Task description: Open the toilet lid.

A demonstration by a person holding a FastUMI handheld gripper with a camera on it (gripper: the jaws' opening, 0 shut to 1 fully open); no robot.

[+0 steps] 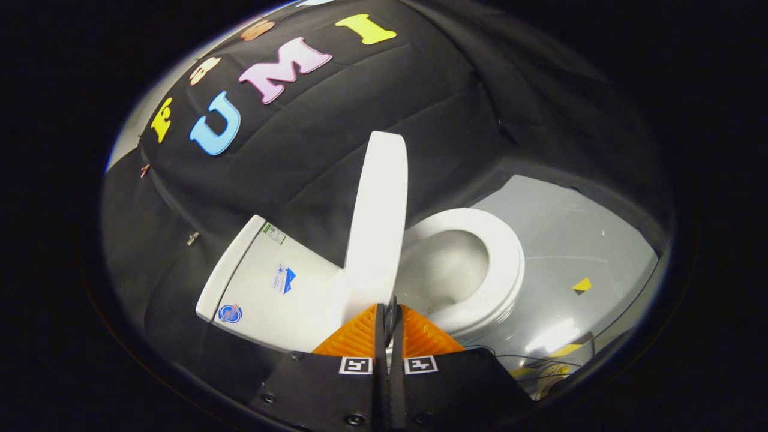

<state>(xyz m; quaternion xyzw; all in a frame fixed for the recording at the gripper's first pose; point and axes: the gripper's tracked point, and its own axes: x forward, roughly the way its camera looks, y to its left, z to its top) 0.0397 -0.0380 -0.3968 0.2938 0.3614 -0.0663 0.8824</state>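
My tongs [390, 312] are closed, the two fingers pressed together with barely a slit between them. Whether the lid's [377, 222] near edge is pinched in that slit I cannot tell; the tips sit right at its lower end, so touching or just short of it.

The lid lies straight ahead of my fingers and stands on edge, its long axis running up and away from the tips, close to upright with a slight lean toward the tank [270, 282]. The tank is to one side of the lid, the seat [498, 264] and open bowl [444, 270] to the other. So the move left, as I judge it, is a push of the lid away from the bowl and over toward the tank until it rests there; the task looks nearly done.

The lid is plain white, smooth and glossy, a thin oval slab seen almost edge-on. It looks rigid and slippery, so a side push should serve better than a pinch.
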